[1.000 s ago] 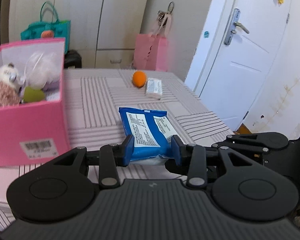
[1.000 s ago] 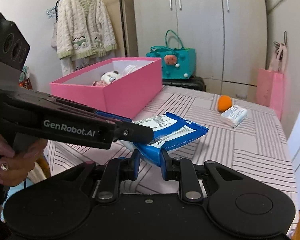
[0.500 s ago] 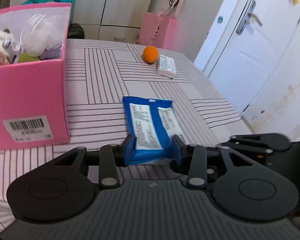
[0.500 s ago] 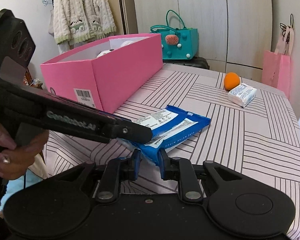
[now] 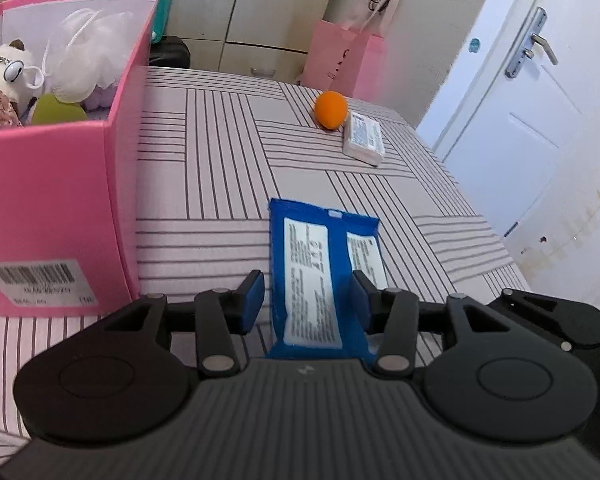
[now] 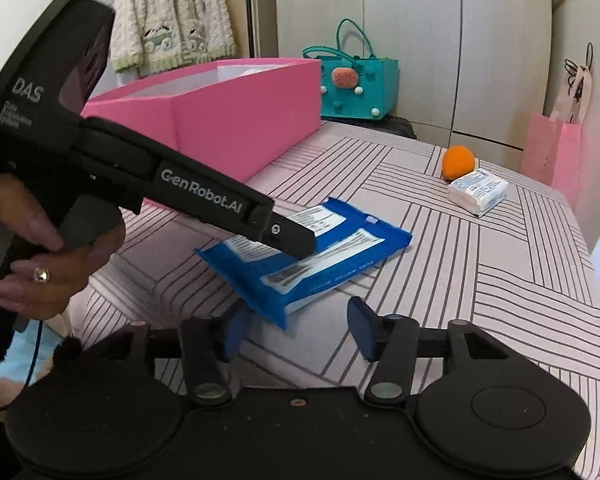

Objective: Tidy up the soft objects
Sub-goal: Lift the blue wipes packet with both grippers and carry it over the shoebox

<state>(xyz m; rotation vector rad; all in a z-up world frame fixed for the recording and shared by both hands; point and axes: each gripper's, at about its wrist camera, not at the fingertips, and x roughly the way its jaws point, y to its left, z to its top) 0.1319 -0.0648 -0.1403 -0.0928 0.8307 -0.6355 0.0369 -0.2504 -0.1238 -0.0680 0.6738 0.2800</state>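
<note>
A blue wet-wipes pack (image 5: 320, 272) lies flat on the striped table (image 5: 228, 184); it also shows in the right wrist view (image 6: 312, 256). My left gripper (image 5: 308, 300) is open, its fingers on either side of the pack's near end. My right gripper (image 6: 296, 324) is open and empty just in front of the pack's near corner. The pink box (image 5: 60, 200) at the left holds a plush toy (image 5: 4, 76), a white mesh pouf and other soft things. An orange ball (image 5: 331, 110) and a white tissue pack (image 5: 363, 139) lie at the far side.
A pink paper bag (image 5: 344, 60) and a teal bag (image 6: 356, 84) stand behind the table. A white door (image 5: 540, 80) is to the right. The table's right edge (image 5: 512, 256) is close to the pack.
Both grippers have opened and let go of the blue pack, which has gone from held above the table to lying flat on it. The right gripper has drawn back a little.
</note>
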